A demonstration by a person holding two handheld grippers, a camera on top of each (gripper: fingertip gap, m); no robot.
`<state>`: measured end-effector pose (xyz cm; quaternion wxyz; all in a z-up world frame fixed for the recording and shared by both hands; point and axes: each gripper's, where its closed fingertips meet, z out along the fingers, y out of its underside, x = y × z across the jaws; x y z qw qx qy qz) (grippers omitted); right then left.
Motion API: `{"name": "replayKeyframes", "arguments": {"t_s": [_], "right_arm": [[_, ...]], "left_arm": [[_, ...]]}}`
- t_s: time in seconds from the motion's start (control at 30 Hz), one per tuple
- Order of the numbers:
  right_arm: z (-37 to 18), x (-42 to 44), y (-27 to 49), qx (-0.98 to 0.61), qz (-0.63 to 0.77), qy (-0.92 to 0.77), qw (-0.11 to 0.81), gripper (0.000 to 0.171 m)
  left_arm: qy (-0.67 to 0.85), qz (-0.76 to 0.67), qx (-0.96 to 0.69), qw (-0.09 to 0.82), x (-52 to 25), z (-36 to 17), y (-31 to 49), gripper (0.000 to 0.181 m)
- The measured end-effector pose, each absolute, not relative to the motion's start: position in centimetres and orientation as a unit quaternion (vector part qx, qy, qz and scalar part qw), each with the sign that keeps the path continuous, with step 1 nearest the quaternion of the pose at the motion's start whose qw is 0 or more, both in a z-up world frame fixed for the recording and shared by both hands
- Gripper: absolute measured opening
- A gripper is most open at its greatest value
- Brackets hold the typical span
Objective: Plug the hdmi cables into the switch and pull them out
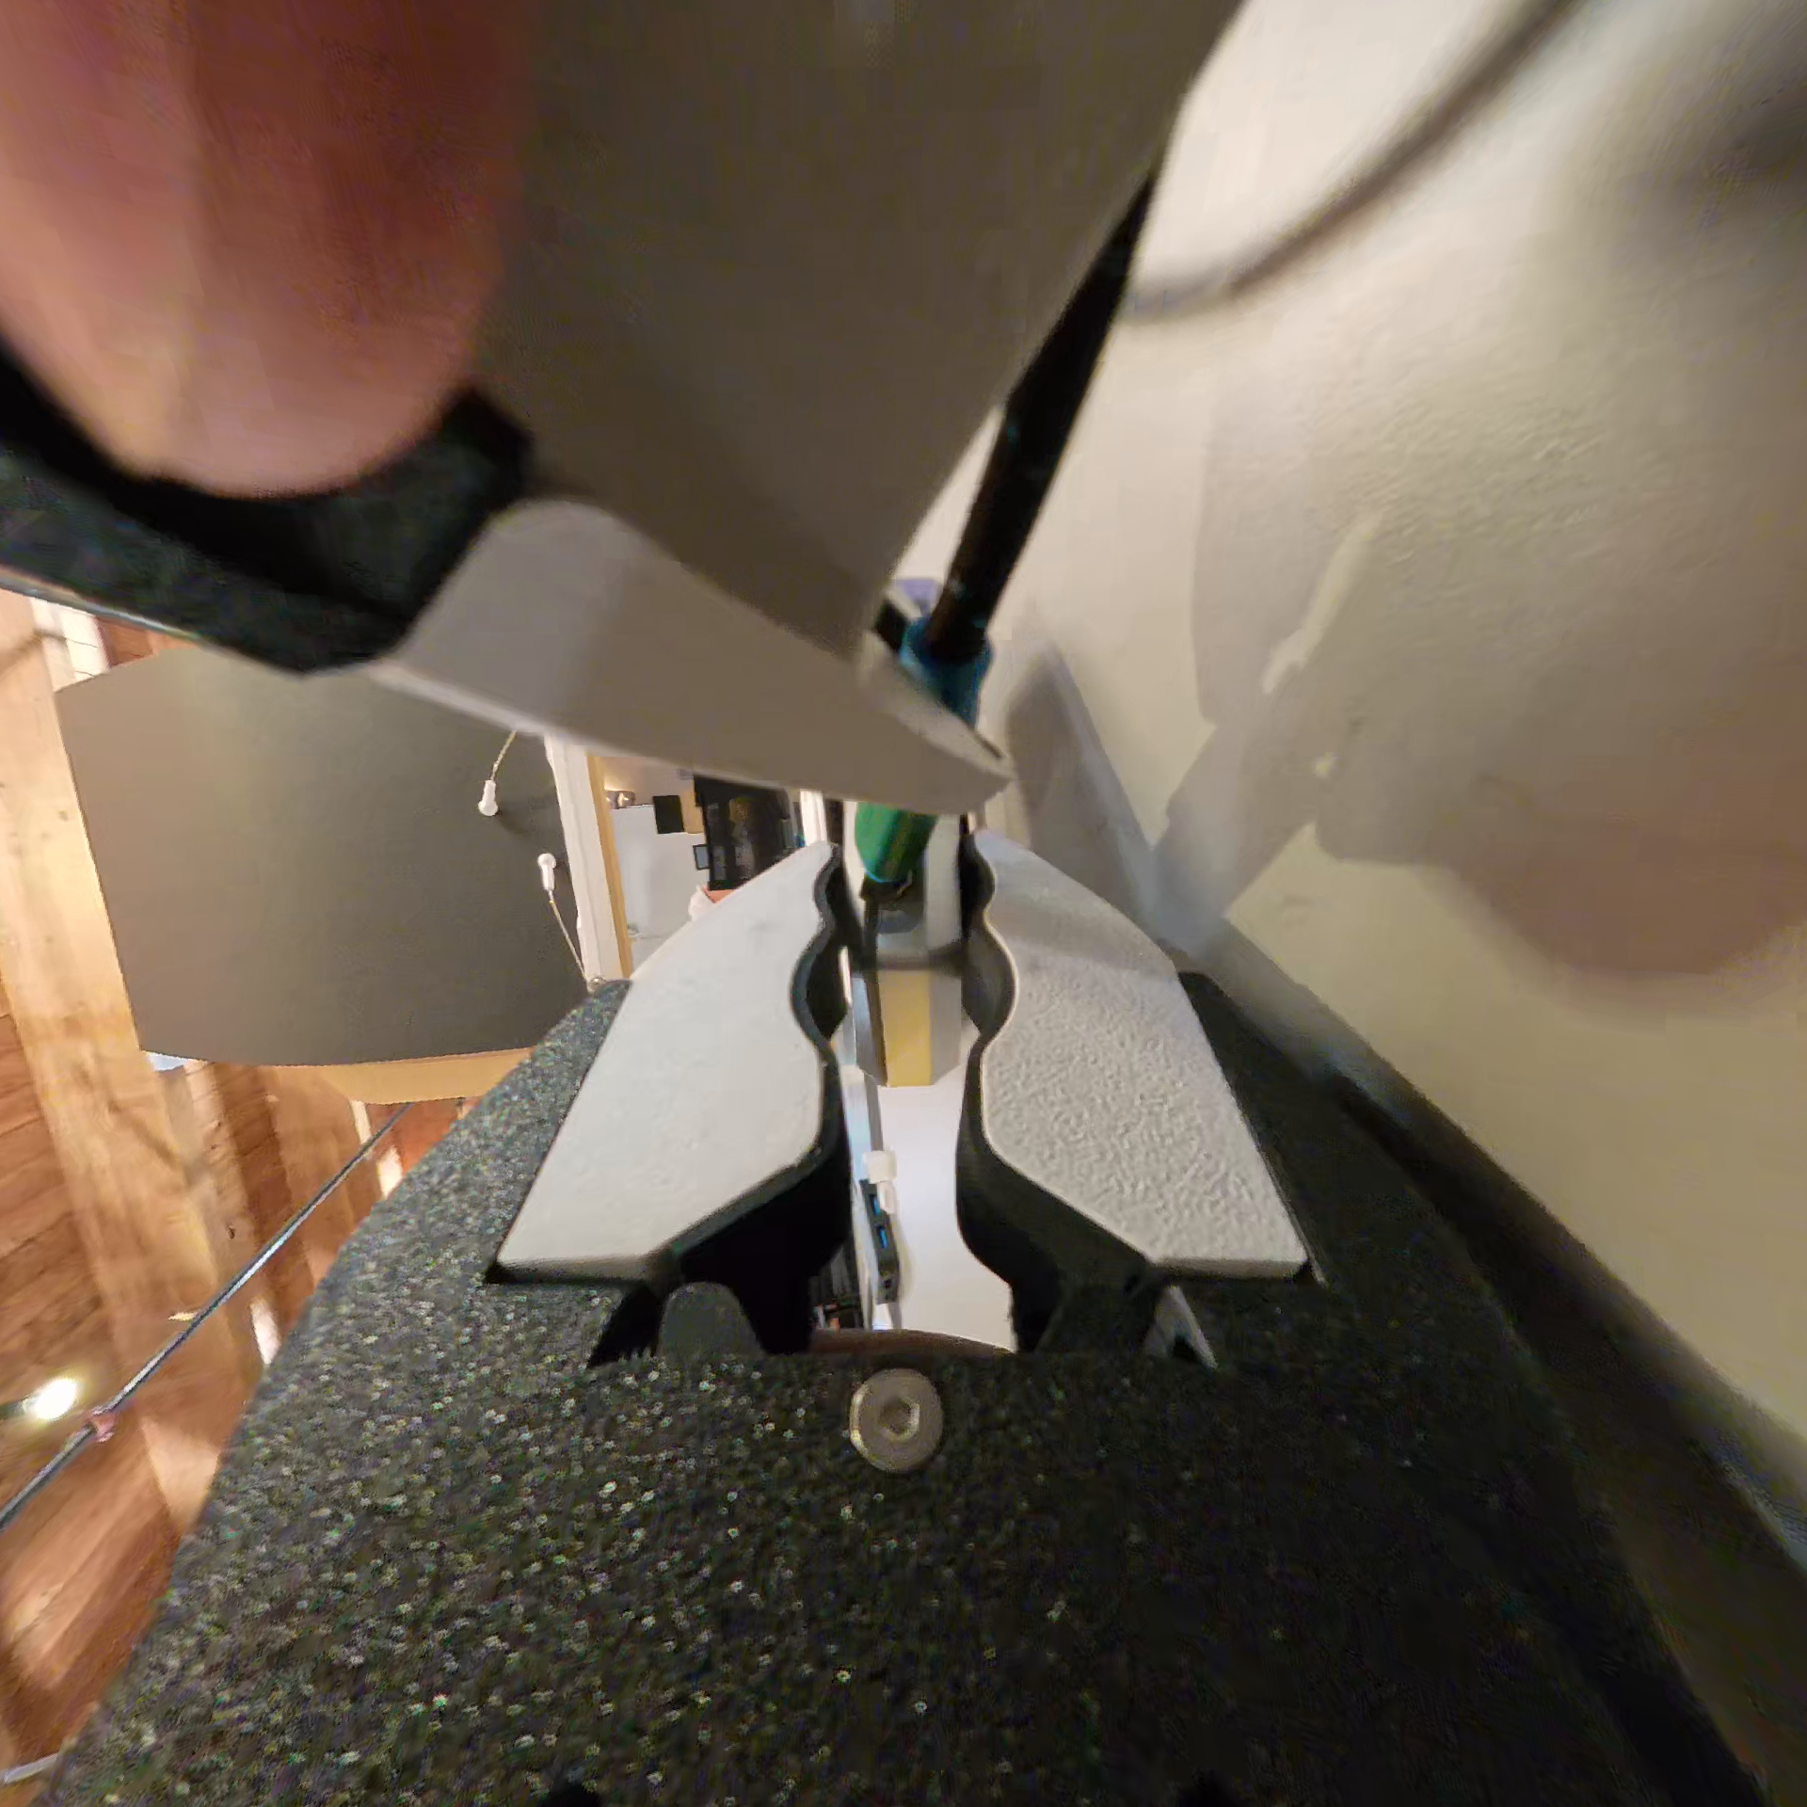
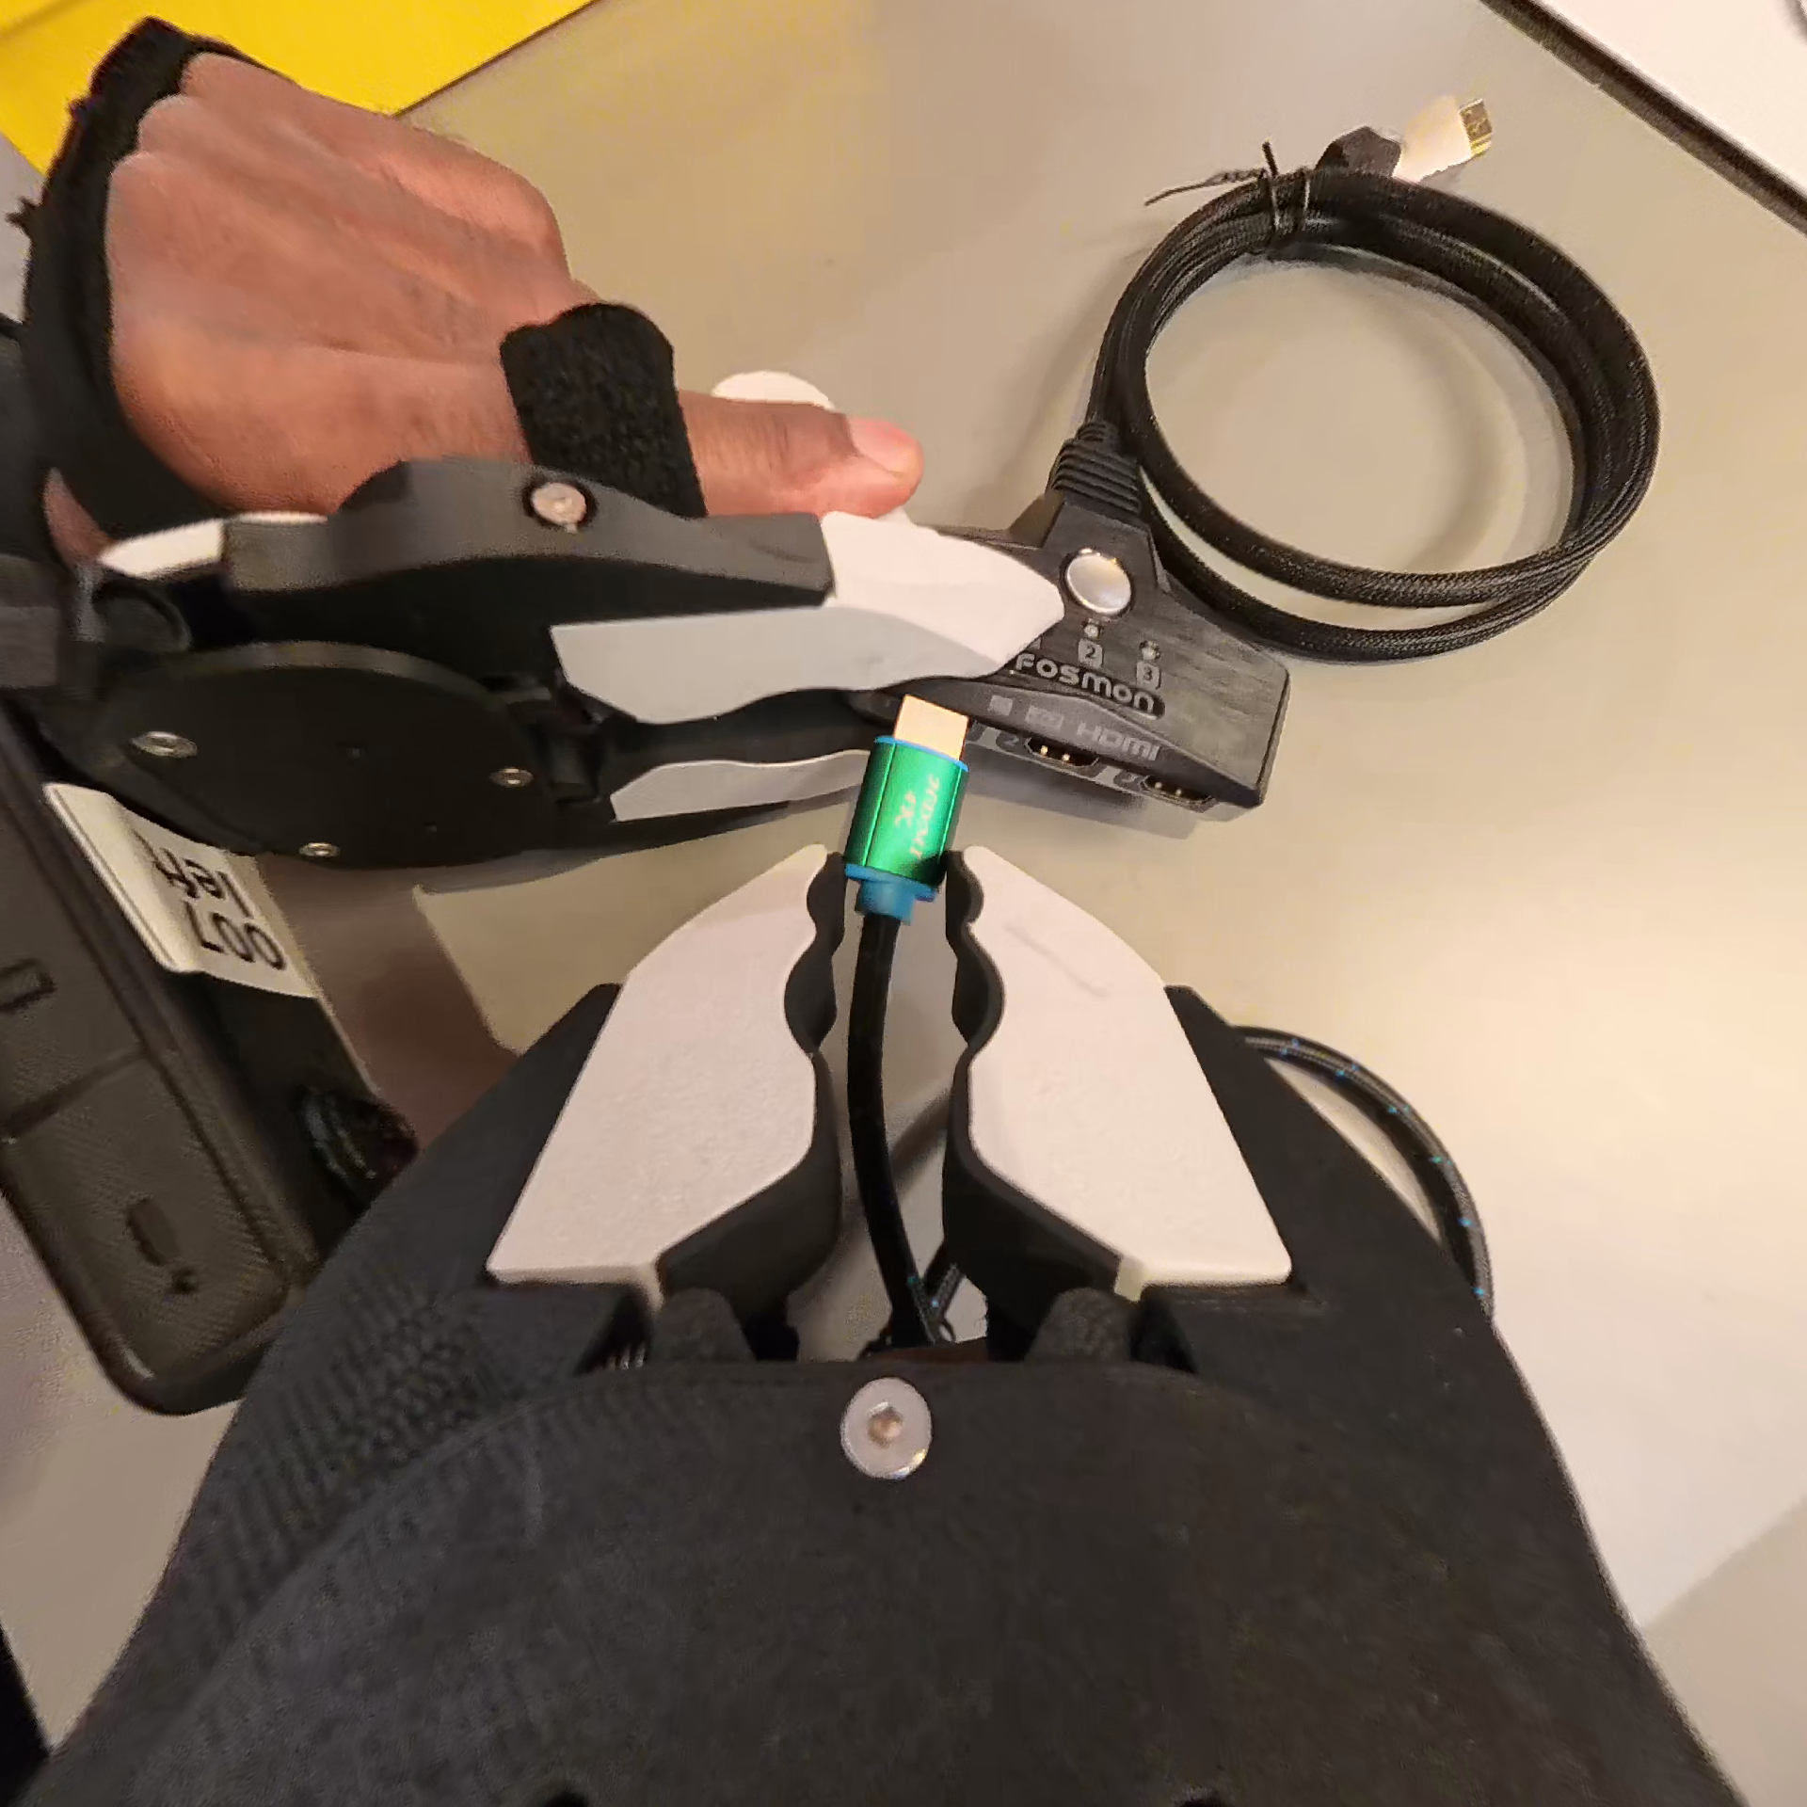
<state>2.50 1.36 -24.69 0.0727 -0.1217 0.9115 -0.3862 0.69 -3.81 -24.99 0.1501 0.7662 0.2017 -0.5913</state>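
Observation:
In the right wrist view the black HDMI switch [image 2: 1173, 684] lies on the pale table. My left gripper [image 2: 963, 689] comes in from the left and is shut on the switch's left end. My right gripper [image 2: 898, 865] is shut on the blue collar of the green HDMI plug [image 2: 909, 802]. The plug's gold tip touches the switch's leftmost port; how deep it sits is hidden. Two other ports stand empty. In the left wrist view my left gripper [image 1: 900, 870] has narrow jaws, with the green plug [image 1: 890, 841] just beyond the tips.
The switch's own black braided cable [image 2: 1604, 391] lies coiled at the back right, ending in a white plug [image 2: 1437, 132]. The green plug's cable [image 2: 1418, 1124] loops at the right. A hand [image 2: 323, 293] holds the left gripper. A yellow surface [image 2: 293, 49] is far left.

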Motion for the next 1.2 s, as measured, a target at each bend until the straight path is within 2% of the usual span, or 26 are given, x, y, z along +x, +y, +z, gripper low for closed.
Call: {"name": "replayKeyframes", "arguments": {"t_s": [0.27, 0.7, 0.9, 1.07, 1.2], "right_arm": [[-25.8, 2.2, 1.7, -0.154, -0.359, 0.920, 0.036, 0.020], [-25.3, 2.6, 1.8, -0.148, -0.363, 0.918, 0.066, 0.019], [-25.5, 2.4, 2.2, -0.181, -0.351, 0.918, 0.036, 0.019], [-25.8, 2.1, 2.4, -0.258, -0.339, 0.904, -0.032, 0.019], [-25.8, 2.0, 2.3, -0.271, -0.342, 0.899, -0.029, 0.019]], "left_arm": [[0.199, -0.579, 0.779, 0.133, 0.6, -25.7, -3.4, 0.021], [0.166, -0.577, 0.782, 0.167, 0.5, -25.7, -3.2, 0.020], [0.156, -0.576, 0.788, 0.152, 0.3, -25.8, -2.8, 0.021], [0.141, -0.574, 0.791, 0.157, 0.2, -25.8, -2.5, 0.021], [0.124, -0.572, 0.794, 0.165, 0.0, -25.8, -2.4, 0.021]]}}
